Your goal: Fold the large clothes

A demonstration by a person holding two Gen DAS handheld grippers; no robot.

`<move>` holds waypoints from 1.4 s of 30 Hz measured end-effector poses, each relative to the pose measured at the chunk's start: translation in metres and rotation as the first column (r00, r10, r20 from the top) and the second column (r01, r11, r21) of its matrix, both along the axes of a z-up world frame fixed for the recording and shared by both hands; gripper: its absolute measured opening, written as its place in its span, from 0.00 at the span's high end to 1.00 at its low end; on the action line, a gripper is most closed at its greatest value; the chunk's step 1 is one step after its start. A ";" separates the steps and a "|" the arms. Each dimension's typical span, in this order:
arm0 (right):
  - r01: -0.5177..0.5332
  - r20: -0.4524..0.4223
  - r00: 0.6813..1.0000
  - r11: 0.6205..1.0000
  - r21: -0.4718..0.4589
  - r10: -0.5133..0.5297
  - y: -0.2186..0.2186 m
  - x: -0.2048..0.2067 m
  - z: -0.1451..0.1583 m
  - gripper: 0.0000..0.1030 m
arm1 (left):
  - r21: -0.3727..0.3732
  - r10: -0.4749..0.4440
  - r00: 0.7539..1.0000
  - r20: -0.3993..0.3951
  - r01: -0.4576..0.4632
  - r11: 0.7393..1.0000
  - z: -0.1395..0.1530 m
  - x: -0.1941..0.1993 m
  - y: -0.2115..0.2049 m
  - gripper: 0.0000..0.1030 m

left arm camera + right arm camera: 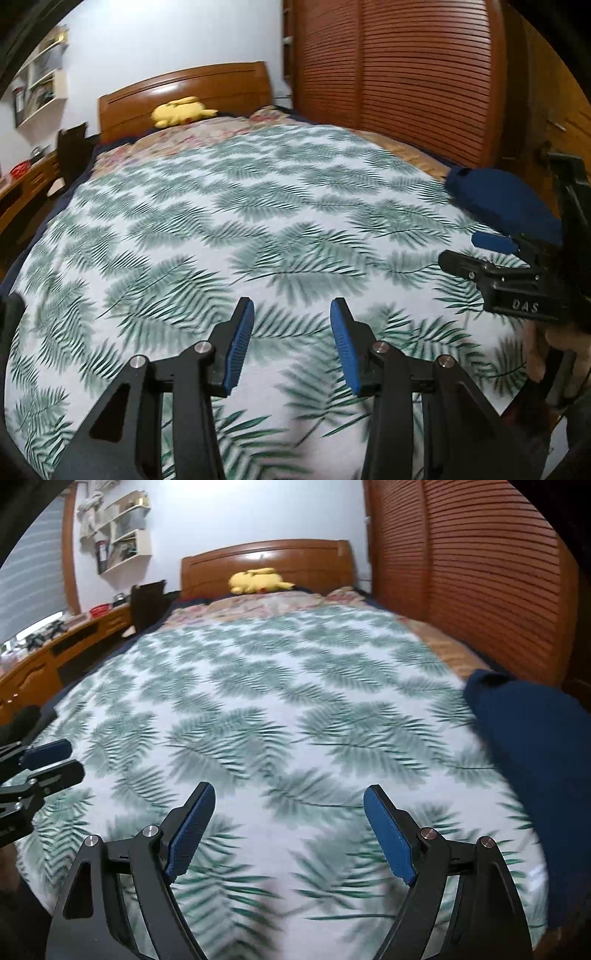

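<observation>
A dark blue garment [498, 201] lies bunched at the right edge of the bed, also in the right wrist view [535, 746]. The bed carries a white cover with green fern leaves [258, 221] [277, 709]. My left gripper [291, 314] is open and empty above the cover near the foot of the bed. My right gripper [290, 797] is open and empty, also above the cover, with the blue garment to its right. The right gripper shows side-on in the left wrist view [465, 253], close to the garment. The left gripper shows at the left edge of the right wrist view [62, 760].
A yellow plush toy [183, 110] [258, 579] lies by the wooden headboard [266, 561]. A slatted wooden wardrobe [406, 74] stands along the right of the bed. A wooden desk [55, 646] and wall shelves [122, 535] are at the left.
</observation>
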State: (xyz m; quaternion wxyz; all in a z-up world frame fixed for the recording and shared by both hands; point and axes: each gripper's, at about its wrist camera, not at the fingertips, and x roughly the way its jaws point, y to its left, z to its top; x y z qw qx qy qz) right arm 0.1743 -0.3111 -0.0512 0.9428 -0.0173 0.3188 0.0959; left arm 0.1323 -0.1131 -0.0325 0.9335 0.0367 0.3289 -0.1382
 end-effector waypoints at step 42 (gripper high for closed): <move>-0.116 0.256 0.962 0.992 0.050 0.099 0.097 -0.124 0.114 0.16 | -0.078 0.276 0.937 0.215 -0.266 0.961 0.104 -0.134 0.109 0.58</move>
